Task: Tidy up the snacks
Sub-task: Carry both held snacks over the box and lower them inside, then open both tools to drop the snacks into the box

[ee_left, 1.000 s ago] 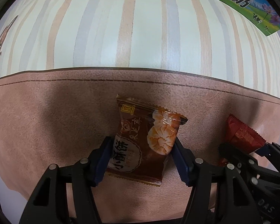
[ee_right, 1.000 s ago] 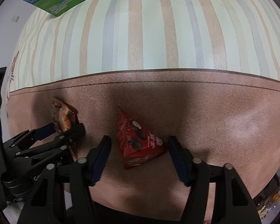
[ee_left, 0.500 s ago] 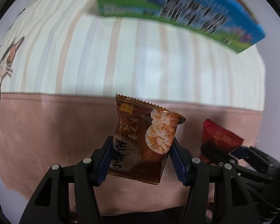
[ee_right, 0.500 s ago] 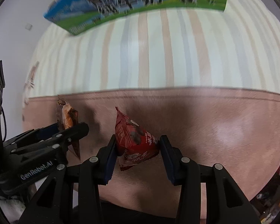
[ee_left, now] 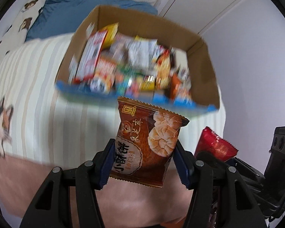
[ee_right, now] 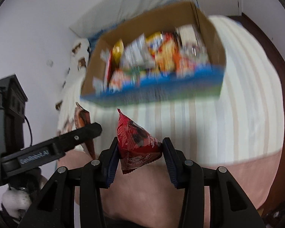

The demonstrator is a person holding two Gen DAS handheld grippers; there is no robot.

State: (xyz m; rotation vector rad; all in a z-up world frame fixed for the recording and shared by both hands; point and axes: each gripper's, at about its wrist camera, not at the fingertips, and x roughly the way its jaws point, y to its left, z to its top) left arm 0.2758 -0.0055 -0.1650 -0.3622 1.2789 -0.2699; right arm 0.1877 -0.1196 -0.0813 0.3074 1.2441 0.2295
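Note:
My left gripper [ee_left: 142, 161] is shut on a brown biscuit packet [ee_left: 146, 142] and holds it in the air. My right gripper [ee_right: 139, 157] is shut on a red triangular snack packet [ee_right: 136, 142], also lifted. Ahead on the bed stands an open cardboard box [ee_left: 205, 60] with a blue and green front, holding several snack packets; it also shows in the right wrist view [ee_right: 209, 28]. The red packet [ee_left: 214, 144] shows at the right of the left wrist view, and the left gripper's finger [ee_right: 70, 138] with the brown packet [ee_right: 83, 121] at the left of the right wrist view.
The bed has a striped cream cover [ee_left: 38, 95] and a pink blanket [ee_right: 256, 171] in front. A blue pillow [ee_left: 66, 13] lies behind the box. White wall and cupboard doors [ee_left: 228, 3] stand at the back right. A dark wooden bed frame [ee_right: 271, 53] curves at the right.
Both grippers closed on their packets and lifted them off the pink blanket. The view has swung up toward the box, which now shows its open top.

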